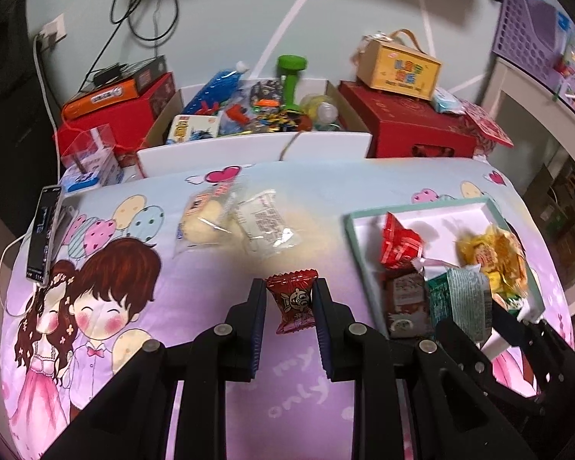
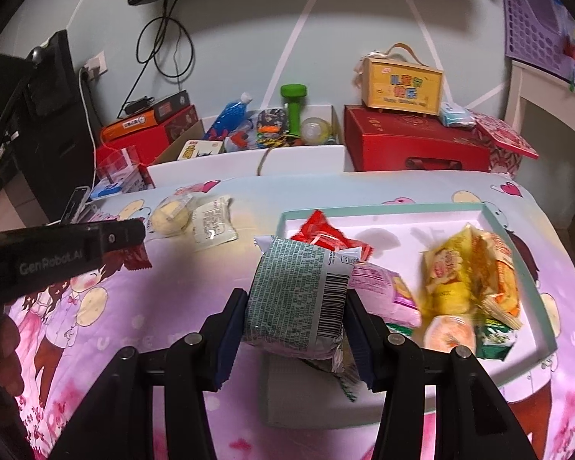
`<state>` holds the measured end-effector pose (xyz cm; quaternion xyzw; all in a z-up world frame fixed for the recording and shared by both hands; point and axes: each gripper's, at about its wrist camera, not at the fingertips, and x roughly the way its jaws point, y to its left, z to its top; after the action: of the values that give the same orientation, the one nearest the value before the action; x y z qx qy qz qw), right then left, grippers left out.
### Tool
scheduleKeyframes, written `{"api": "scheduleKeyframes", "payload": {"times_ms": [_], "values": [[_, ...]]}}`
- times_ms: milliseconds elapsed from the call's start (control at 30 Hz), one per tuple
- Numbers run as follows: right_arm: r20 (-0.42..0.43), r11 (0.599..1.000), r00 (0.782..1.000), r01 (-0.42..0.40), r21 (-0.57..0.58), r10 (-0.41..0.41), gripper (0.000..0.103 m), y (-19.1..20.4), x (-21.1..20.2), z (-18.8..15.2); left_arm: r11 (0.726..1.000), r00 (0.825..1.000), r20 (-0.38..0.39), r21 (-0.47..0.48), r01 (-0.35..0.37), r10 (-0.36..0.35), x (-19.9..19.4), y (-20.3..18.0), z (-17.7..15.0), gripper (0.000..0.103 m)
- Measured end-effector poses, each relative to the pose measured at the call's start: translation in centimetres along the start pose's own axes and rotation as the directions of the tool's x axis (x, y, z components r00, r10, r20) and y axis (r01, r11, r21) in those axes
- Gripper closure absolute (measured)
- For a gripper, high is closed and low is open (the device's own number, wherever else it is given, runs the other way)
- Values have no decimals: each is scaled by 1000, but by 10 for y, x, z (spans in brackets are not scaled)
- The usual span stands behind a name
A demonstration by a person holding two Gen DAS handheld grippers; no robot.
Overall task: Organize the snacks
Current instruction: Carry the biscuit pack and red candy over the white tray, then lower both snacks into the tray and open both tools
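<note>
Left hand-held gripper [image 1: 289,299]: jaws pinched on a small red candy packet [image 1: 293,299], lifted clear of the bed sheet [image 1: 211,364]. Packet has a round cartoon face logo; its text is too small to read.

Right hand-held gripper [image 2: 295,306]: partly open, clamped on a grey-green snack packet [image 2: 297,299] with its barcode facing the camera. It sits at the near-left corner of the tray [image 2: 383,209]; fine print is illegible.

Tray on the sheet, teal rim, white floor. Already in it: red packet [image 2: 326,235], pink packet [image 2: 383,291], yellow packets [image 2: 460,272], a round orange-ish one [image 2: 448,331], and a green-and-white one [image 2: 494,339].

Left on the sheet, well apart from the tray: a clear-wrapped yellow bun [image 1: 203,216] and, touching it, a white-label packet [image 1: 266,224].

My read: more than half done. Two packets are in hand and two are loose, so four are still to land in the tray.

Readable writing: "GenRobot.AI" on the left gripper body in the right view; "my only" on the sheet near the left jaws. The yellow handled box [image 2: 402,86] behind carries Chinese characters that I can't read.
</note>
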<state>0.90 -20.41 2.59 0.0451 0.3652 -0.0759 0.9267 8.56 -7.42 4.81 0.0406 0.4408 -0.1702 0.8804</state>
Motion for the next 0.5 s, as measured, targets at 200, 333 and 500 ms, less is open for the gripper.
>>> {"api": "scheduleKeyframes", "payload": {"times_ms": [200,333,500], "values": [[17,999,999,28,32,-28,50,-25,-10,1,998,1000,-4,56,24,-23,1,-25,-1,78],[27,996,998,49,69,-51,50,-47,-16,0,994,999,-16,97,47,-45,4,-44,-4,78],[21,990,997,74,122,-77,50,-70,-17,-1,986,998,-40,157,58,-52,11,-67,-8,78]]}}
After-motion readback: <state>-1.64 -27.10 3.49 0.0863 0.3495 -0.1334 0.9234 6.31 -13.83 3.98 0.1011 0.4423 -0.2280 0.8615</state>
